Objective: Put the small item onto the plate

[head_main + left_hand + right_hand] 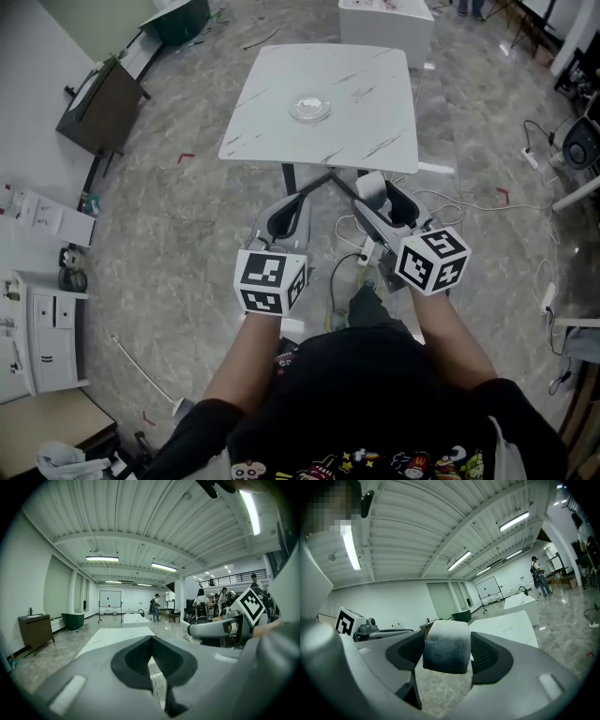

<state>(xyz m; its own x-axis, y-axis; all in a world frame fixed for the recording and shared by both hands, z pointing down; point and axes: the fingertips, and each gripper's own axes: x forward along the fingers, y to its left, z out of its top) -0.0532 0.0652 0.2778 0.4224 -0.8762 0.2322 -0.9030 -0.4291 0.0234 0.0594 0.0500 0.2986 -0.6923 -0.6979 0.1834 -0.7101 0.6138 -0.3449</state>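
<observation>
Item (446, 647) clamped in right hand-held gripper (447, 654), plate (309, 109) well apart on table (375, 84)

Table (367, 101) lies open around the plate (310, 109).

White table (375, 94), grey streaks, 12 o'clock; clear plate (309, 109). Frosted white block (446, 646). Left gripper (292, 208), right gripper (380, 199) grey, black pads (487, 656), black-and-white marker cubes (270, 281). Floor (178, 225) is mottled grey.

Grey plastic left gripper (292, 202) and right gripper (380, 195), black-padded jaws, white cubes (270, 281) with black square markers; black sleeved shirt (375, 412) with colourful cartoon print.
</observation>
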